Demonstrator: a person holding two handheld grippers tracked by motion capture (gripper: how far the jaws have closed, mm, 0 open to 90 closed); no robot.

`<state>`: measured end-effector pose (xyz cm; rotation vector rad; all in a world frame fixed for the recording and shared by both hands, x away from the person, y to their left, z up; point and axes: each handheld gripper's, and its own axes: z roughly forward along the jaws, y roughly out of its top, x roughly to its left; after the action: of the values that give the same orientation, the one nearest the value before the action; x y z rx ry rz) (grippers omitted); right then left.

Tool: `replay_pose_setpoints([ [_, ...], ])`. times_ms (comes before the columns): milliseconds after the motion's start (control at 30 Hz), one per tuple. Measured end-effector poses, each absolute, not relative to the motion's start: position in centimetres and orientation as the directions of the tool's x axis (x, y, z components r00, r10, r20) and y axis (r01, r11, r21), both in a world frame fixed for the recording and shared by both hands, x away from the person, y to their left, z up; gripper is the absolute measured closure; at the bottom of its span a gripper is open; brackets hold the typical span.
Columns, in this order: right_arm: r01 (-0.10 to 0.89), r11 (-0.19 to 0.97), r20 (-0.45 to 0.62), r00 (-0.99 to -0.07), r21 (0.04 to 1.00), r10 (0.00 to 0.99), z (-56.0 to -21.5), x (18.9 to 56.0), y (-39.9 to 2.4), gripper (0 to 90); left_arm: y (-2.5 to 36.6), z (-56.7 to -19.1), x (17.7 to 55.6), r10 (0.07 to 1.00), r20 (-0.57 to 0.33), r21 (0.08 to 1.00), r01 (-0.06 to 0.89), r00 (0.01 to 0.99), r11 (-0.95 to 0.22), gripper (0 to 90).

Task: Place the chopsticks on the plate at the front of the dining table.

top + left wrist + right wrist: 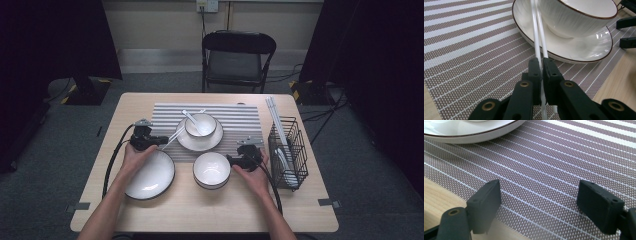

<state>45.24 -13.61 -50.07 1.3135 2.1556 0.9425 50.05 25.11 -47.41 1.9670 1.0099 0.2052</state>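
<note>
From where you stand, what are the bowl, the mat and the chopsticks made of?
The bowl looks like glazed white ceramic: glossy, with a dark rim line. The striped mat seems woven vinyl or plastic mesh, judging by its dotted weave. The chopsticks look like smooth white plastic, perhaps melamine; hard to say.

No legible text, label, brand, number or sign anywhere.

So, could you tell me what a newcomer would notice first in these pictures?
Most striking is the left gripper, shut on a pair of white chopsticks that lean against the plate under a bowl on the striped placemat. The right gripper hangs wide open over that placemat, holding nothing. On the bare wooden table nearer the person sit a large empty plate and an empty bowl.
</note>
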Motion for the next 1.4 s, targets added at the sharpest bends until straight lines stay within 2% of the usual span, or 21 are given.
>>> replay_pose_setpoints([
  [533,0.591,0.315,-0.022,-0.45,0.743,0.893,-50.1,45.2,-13.6,19.0,24.6,-47.8,50.4,0.726,-0.241,0.776,0.578,0.644,-0.255,85.5],
  [600,0.591,0.315,-0.021,-0.449,0.743,0.893,-50.1,45.2,-13.6,19.0,24.6,-47.7,50.4,0.727,-0.238,0.777,0.576,0.645,-0.256,81.1],
  [1400,0.591,0.315,-0.022,-0.449,0.743,0.893,-50.1,45.2,-13.6,19.0,25.9,-46.3,48.8,0.744,-0.201,0.786,0.558,0.637,-0.265,75.7],
])
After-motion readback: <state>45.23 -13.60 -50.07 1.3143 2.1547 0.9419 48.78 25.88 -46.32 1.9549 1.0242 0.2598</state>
